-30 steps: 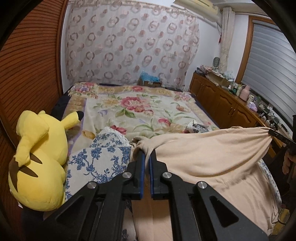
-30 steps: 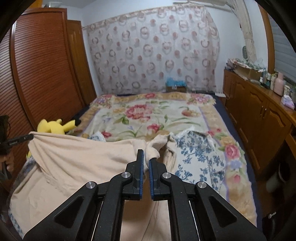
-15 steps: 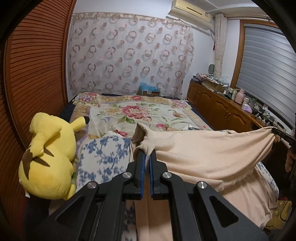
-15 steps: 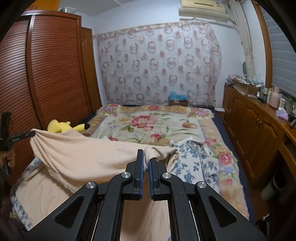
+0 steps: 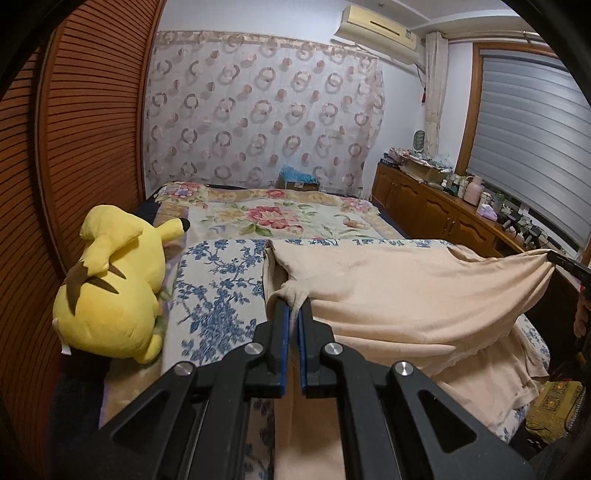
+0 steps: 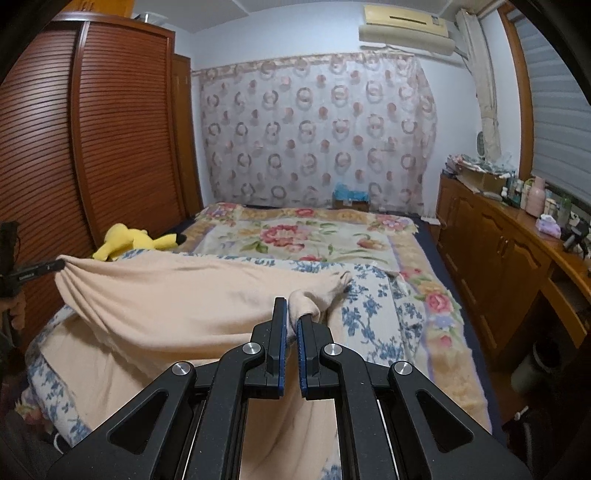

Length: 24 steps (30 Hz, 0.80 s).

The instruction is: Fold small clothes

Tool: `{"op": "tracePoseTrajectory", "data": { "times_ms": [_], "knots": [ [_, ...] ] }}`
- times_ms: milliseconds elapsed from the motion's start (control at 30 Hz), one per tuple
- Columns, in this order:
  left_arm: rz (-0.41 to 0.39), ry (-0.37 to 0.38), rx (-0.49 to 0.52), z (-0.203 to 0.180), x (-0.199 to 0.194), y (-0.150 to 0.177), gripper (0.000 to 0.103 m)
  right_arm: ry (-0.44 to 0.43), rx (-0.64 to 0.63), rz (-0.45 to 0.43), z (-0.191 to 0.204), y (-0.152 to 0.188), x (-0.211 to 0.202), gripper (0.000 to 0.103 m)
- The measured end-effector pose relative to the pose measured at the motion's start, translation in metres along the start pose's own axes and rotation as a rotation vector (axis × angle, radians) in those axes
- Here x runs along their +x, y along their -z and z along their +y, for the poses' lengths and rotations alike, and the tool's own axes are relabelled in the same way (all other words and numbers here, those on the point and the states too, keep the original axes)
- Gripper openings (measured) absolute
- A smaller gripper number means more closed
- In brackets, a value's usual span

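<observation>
Item: soft beige knit garment (image 5: 406, 291), which I am holding stretched between left gripper (image 5: 292, 317) and right gripper (image 6: 291, 325) (both clamped on corners), fold step pending; next, lay toward twelve o'clock on blue-floral white cloth (image 5: 218, 284).

Brown slatted wardrobe (image 6: 92, 129) at left, ringed curtain (image 6: 317, 133) at back, wooden cabinets (image 6: 491, 243) at right, air conditioner (image 6: 406, 27) up top.

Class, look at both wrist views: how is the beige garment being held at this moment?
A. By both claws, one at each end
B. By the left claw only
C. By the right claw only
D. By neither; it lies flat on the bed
A: the left claw and the right claw each pinch a bunched corner of the beige garment, which hangs stretched between them.
</observation>
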<state>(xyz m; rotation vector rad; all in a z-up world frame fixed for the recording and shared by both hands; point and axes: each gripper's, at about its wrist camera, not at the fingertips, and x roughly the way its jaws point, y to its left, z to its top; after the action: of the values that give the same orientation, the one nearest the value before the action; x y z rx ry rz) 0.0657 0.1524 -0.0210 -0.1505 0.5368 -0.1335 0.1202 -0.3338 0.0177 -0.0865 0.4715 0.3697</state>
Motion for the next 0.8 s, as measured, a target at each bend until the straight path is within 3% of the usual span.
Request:
{"op": "tracePoseTrajectory", "data": {
  "times_ms": [300,567,633,700,767,800],
  "knots": [
    [0.045,-0.015,0.011,-0.003,-0.032,0.029,0.002,0.013,-0.017,0.019,0.001,0.012,-0.039,0.002],
    [0.158,-0.037,0.021,-0.002,-0.015,0.068,0.003,-0.011,0.051,0.197,-0.006,0.074,-0.018,0.004],
    [0.175,-0.044,0.029,-0.004,-0.014,0.073,0.004,0.025,0.045,0.226,-0.005,0.082,-0.013,0.01],
    [0.183,-0.042,0.035,-0.005,-0.014,0.076,0.006,0.059,0.026,0.231,-0.005,0.086,-0.012,0.022],
    [0.186,-0.043,0.036,-0.007,-0.016,0.078,0.011,0.089,0.01,0.226,-0.007,0.083,-0.013,0.042],
    [0.185,-0.044,0.037,-0.006,-0.017,0.078,0.019,0.112,-0.005,0.215,-0.006,0.08,-0.015,0.055]
  ]
}}
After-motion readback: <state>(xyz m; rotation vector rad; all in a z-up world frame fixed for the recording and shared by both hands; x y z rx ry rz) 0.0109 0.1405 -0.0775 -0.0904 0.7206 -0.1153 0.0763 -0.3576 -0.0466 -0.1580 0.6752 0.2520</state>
